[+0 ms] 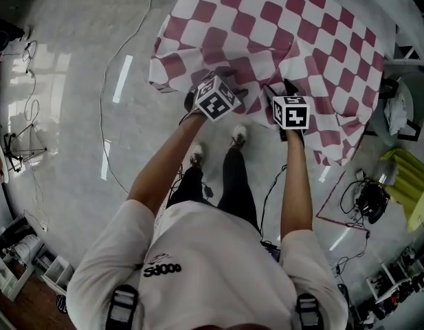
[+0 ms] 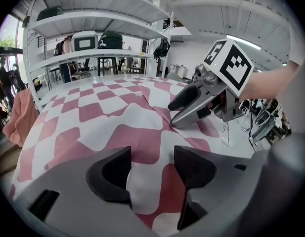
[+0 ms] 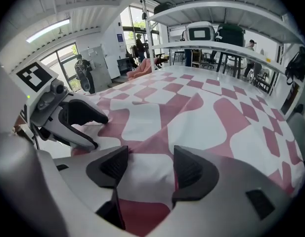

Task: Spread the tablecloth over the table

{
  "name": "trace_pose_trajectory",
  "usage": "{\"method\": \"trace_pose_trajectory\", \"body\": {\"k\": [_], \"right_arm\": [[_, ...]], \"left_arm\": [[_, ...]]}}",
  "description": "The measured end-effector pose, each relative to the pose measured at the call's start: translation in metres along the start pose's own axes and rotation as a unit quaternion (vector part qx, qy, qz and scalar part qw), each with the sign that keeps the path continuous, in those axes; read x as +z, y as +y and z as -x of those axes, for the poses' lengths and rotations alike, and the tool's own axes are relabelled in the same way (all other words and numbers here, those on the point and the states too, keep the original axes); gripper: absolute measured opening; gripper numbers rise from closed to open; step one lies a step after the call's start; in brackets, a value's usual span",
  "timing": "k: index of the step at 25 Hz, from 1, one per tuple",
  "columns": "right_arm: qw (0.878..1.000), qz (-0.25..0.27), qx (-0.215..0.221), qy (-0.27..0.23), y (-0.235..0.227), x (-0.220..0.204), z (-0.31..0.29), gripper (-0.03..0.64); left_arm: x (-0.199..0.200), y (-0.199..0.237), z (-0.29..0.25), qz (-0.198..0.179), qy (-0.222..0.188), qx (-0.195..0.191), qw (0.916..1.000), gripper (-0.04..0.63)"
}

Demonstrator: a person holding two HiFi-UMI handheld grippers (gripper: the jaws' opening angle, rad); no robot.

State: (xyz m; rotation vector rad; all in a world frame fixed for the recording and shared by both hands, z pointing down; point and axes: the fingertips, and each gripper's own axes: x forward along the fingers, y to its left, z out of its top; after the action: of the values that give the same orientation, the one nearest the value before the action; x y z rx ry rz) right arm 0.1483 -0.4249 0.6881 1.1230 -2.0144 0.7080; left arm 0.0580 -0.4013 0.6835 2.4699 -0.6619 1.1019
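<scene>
A red-and-white checked tablecloth point(image 1: 280, 26) lies over the table, wrinkled and bunched along the near edge where both grippers are. My left gripper point(image 1: 215, 74) is at that edge, and in its own view its jaws point(image 2: 152, 164) stand wide apart over a fold of the cloth point(image 2: 93, 107), not pressing it. Just to its right, my right gripper point(image 1: 280, 88) is also open point(image 3: 150, 167), with the cloth point(image 3: 216, 112) lying beneath and between its jaws. Each sees the other close by: the right gripper point(image 2: 173, 113) and the left gripper point(image 3: 100, 131).
The cloth's near-left corner point(image 1: 163, 74) hangs off the table. Cables point(image 1: 363, 198) and a yellow object point(image 1: 411, 177) lie on the floor at the right. White shelving point(image 2: 93, 19) stands behind the table, with a pink cloth point(image 2: 23, 117) beside it.
</scene>
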Motion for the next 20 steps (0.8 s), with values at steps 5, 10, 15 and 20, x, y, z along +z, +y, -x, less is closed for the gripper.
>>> {"method": "trace_pose_trajectory", "body": {"k": [5, 10, 15, 20], "right_arm": [[1.0, 0.019, -0.01, 0.001, 0.0, 0.0, -0.001, 0.292], [0.999, 0.025, 0.002, 0.024, 0.001, -0.003, -0.001, 0.238], [0.999, 0.019, 0.01, 0.025, 0.003, -0.008, 0.004, 0.157], [1.0, 0.005, 0.017, 0.007, 0.007, -0.012, 0.023, 0.042]], "left_arm": [[-0.003, 0.006, -0.001, -0.008, -0.017, 0.018, 0.9997, 0.256], [-0.004, 0.009, 0.001, -0.009, -0.013, 0.037, 0.9992, 0.182], [-0.005, 0.012, 0.004, -0.012, -0.004, 0.061, 0.9981, 0.084], [-0.007, 0.007, 0.012, -0.017, -0.002, 0.06, 0.9981, 0.035]]}}
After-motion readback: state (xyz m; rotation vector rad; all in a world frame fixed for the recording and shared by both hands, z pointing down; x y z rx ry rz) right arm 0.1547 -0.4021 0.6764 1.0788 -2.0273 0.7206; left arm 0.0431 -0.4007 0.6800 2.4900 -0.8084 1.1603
